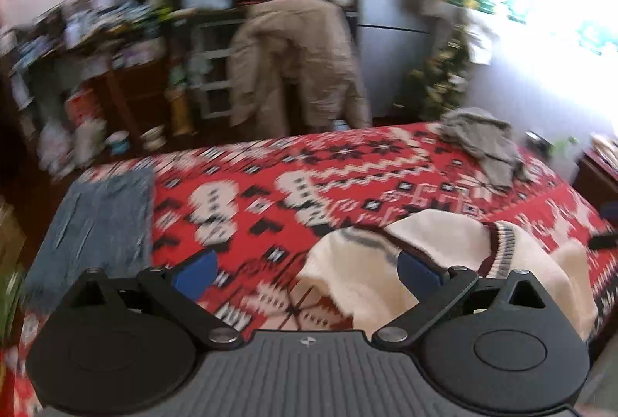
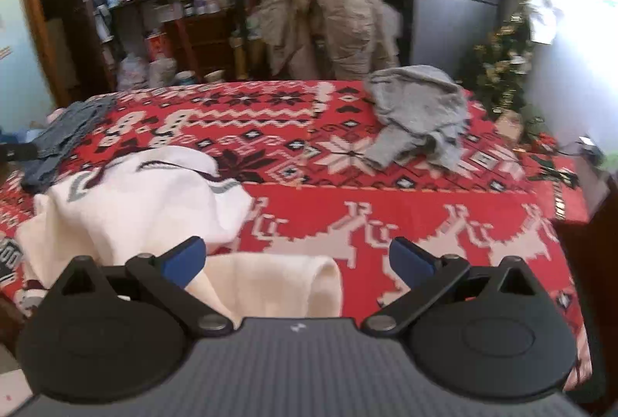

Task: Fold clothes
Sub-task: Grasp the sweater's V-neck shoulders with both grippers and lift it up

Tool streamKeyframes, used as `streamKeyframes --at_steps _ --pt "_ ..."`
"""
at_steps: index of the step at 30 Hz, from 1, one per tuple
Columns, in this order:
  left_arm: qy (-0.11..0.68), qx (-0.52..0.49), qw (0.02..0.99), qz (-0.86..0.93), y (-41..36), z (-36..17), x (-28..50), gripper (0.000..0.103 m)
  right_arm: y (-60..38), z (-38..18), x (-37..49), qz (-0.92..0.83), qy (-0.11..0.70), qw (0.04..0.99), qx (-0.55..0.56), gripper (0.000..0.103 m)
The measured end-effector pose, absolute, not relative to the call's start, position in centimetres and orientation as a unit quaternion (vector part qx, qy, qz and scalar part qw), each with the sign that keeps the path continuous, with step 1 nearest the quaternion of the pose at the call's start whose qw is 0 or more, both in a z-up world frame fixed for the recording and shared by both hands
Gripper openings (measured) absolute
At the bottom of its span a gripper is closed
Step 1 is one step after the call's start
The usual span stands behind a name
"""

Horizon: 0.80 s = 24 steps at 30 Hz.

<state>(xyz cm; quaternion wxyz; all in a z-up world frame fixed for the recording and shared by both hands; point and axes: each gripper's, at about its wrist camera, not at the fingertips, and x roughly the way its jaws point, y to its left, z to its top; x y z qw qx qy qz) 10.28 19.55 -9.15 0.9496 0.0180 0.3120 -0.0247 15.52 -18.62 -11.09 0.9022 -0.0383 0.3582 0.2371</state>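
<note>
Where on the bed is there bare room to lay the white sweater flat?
The red patterned bedspread is bare between the white sweater and the grey garment, and along the near right edge. The left side is crowded by the sweater and folded denim.

Bed (image 2: 425, 200) covered edge to edge by a red woven spread with white and black motifs: snowflakes, zigzag bands, a row of reindeer along the near side.

Lying directly on it, three garments:
- cream knit sweater (image 2: 139, 200) with dark and grey trim at the neck, crumpled at the near edge; one sleeve trails toward the near rim
- grey garment (image 2: 421, 108), loosely heaped, toward the far right corner, well apart from the sweater
- blue denim piece (image 1: 96, 220), laid flat at the left edge

Middle of the spread bare between the three. Left view blurred; finer weave detail not readable
</note>
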Motion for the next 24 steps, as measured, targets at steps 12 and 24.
streamKeyframes --at_steps 12,24 --pt "0.433 0.07 0.888 -0.137 19.7 -12.9 21.2 0.046 -14.4 -12.2 22.7 0.285 0.384 0.876 -0.062 0.061" --pt "0.491 0.061 0.854 -0.158 20.9 -16.6 23.7 0.038 -9.2 -17.0 27.7 0.355 0.435 0.82 -0.113 0.036"
